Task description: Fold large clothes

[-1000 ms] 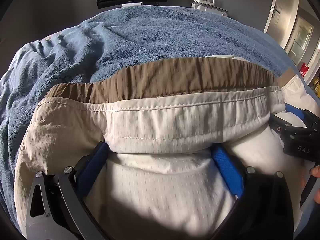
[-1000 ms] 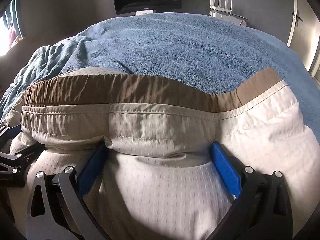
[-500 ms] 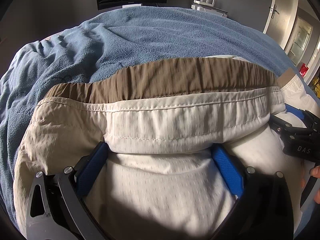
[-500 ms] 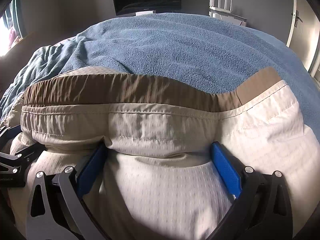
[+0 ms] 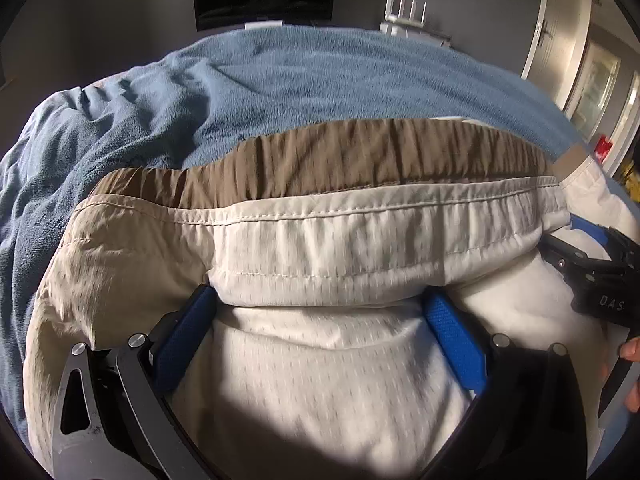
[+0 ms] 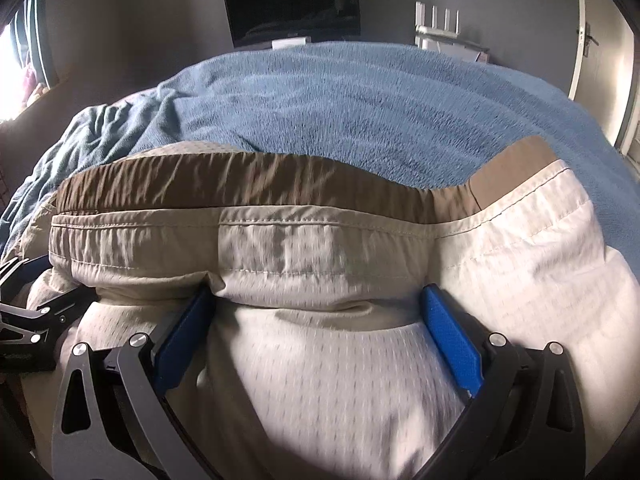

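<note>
Little change is seen against the frames of a second ago: the cream garment is draped over both hand-held grippers as before, and only a slight motion blur and a small shift of the cloth edges can be made out. The left hand-held gripper is held wide, its blue pads spread apart with the cloth lying between and over them; whether any fabric is actually pinched cannot be told. The right hand-held gripper is likewise seen spread wide under the same cloth, its blue pads well apart, and a pinch cannot be confirmed there either.

No containers are shown. The garment, with its brown elastic waistband and a stitched cream hem just below it, is held above a bed covered by a blue blanket. The waistband is laid crosswise to both cameras, so the long axis of the visible edge runs from left to right, with the waistband on the far side and the mesh lining nearest the lenses.

In the left wrist view the right hand-held gripper is seen at the right edge, touching the cloth, with a fingertip of the person beside it. A dark screen is mounted on the grey wall beyond the bed.
</note>
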Demonstrator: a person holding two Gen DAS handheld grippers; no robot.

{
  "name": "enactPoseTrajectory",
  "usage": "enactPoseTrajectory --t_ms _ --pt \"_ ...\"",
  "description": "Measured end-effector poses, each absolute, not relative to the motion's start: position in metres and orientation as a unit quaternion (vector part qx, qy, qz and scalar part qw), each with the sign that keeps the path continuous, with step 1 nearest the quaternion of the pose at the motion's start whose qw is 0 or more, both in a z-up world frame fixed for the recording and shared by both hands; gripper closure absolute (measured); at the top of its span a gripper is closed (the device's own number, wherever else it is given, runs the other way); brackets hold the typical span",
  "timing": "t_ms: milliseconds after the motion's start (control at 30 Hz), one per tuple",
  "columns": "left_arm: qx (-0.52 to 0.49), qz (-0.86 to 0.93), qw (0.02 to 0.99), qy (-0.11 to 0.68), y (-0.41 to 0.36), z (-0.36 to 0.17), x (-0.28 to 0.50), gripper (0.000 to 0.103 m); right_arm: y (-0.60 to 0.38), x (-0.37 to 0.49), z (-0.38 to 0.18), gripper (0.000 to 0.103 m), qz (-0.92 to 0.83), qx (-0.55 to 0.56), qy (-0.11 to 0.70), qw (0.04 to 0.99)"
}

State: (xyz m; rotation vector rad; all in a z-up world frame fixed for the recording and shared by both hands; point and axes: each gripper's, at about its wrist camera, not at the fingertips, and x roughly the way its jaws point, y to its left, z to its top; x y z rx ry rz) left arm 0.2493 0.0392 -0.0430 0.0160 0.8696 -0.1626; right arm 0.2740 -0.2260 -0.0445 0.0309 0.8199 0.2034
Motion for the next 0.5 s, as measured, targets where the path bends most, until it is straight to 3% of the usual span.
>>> enactPoseTrajectory --t_ms 300,500 --pt "-0.039 -0.109 0.927 0.355 0.067 0.000 0.207 0.006 -0.289 0.242 -0.004 0.006 0.101 0.038 0.380 0.919" --pt "-0.024 -0.022 0.904 0.425 0.085 -0.004 0.255 0.005 -0.330 0.288 -0.024 0.006 0.054 0.027 0.465 0.884"
